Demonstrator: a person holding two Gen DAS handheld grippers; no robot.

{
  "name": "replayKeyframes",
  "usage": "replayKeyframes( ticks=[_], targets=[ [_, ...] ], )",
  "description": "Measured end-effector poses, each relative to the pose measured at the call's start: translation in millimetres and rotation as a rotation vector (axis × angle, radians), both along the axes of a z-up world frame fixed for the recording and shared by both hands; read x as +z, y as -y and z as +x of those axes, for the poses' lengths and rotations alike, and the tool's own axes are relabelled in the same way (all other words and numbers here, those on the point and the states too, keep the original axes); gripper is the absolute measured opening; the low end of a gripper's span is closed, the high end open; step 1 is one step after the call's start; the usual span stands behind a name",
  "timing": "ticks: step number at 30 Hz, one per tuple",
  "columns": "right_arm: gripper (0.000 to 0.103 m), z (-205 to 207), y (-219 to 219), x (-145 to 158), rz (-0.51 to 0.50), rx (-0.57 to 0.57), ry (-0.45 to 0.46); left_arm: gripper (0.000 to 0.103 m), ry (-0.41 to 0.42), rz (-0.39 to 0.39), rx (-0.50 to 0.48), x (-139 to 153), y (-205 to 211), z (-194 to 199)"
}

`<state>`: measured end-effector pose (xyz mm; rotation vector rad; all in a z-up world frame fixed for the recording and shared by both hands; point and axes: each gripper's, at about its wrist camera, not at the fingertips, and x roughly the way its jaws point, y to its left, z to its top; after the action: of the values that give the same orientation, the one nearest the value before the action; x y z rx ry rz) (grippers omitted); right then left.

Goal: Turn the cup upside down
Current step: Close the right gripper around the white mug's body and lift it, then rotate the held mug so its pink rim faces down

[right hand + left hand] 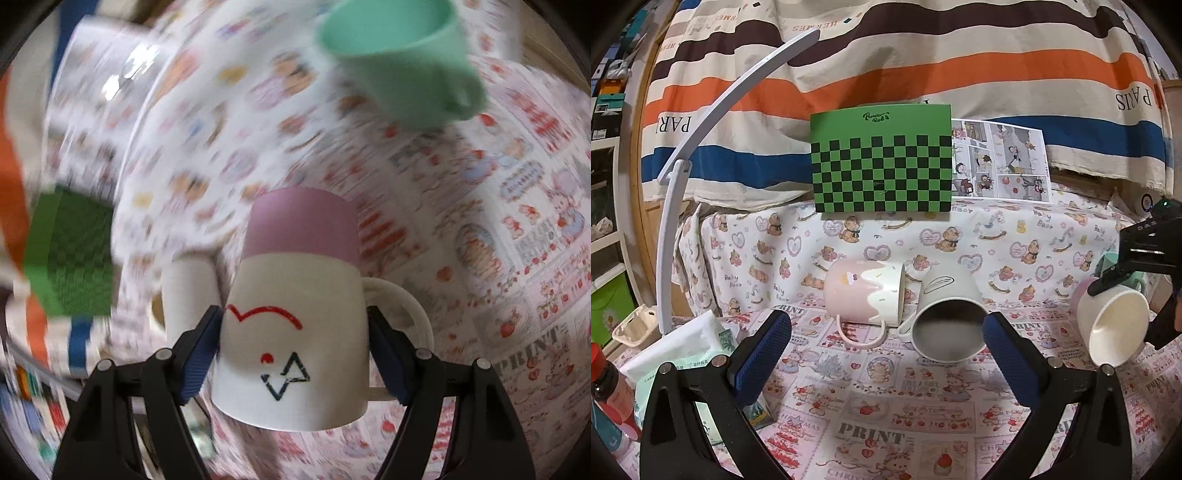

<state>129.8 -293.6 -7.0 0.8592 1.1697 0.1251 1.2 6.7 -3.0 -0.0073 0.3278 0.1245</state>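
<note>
Right gripper [293, 354] clamps the white-and-purple cup [295, 317] by its sides, lifted off the printed tablecloth [517, 258]; its mouth is cut off by motion blur. Left gripper [886, 332] hangs spread and empty before two cups on their sides: pink cup [862, 291], white cup [947, 317].

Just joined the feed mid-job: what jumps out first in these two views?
The right gripper is clamped on a white mug with a purple base, held off the table. In the left view, two mugs lie on their sides on the patterned cloth: a pink mug and a white mug. The left gripper is open before them.
</note>
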Motion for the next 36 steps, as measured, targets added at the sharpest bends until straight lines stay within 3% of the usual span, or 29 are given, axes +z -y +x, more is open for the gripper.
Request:
replayKeyframes(
  ticks=[3,6,9,14,17,29,32,36],
  targets=[
    [0.075,-6,-15,-2,-0.02,0.116,0.043,0.103,-0.003,-0.001,0.02,0,-1,0],
    [0.075,-20,-35,13,-0.097,0.211,0.116,0.103,0.064,-0.007,0.117,6,-11,-11],
    [0.075,-29,-54,9,-0.158,0.317,0.171,0.103,0.082,-0.057,0.087,17,-21,-17],
    [0.075,-45,-67,-20,-0.177,0.417,0.171,0.103,0.054,-0.126,0.069,22,-36,-14],
    [0.075,-51,-76,-25,-0.212,0.439,0.198,0.103,0.042,-0.134,0.062,21,-37,-11],
    [0.075,-44,-82,-39,-0.172,0.446,0.174,0.103,-0.034,-0.116,0.076,9,-34,2],
    [0.083,-46,-77,-37,-0.171,0.454,0.163,0.103,-0.07,-0.179,0.061,7,-42,5],
    [0.094,-62,-65,-16,-0.284,0.45,0.275,0.103,-0.083,-0.184,0.076,5,-45,8]
  ],
)
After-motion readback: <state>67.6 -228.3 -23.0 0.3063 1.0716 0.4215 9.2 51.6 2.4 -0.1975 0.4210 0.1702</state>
